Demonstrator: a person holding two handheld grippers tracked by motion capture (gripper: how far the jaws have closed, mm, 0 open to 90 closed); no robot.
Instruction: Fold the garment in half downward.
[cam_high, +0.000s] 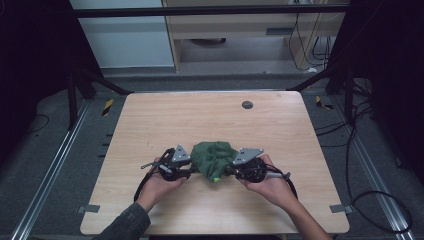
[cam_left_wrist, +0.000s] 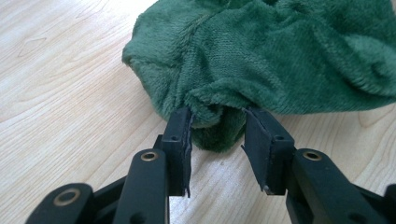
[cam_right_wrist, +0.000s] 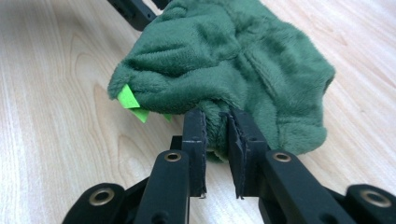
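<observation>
Left tool (cam_left_wrist: 217, 126) half-spread around a fold of green plush cloth (cam_left_wrist: 280, 56); right tool (cam_right_wrist: 217, 126) pinches its edge.

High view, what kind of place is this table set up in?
Probably a lab or recording workspace rather than a home: a bare wooden table stands inside a dark metal frame, loose cables trail over the grey floor, and floor rails run alongside the table. A green plush cloth lies on it.

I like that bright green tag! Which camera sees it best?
The right gripper view: the bright green tag sticks out big and sharp from the green fleece cloth. The high view shows it as a tiny speck.
</observation>
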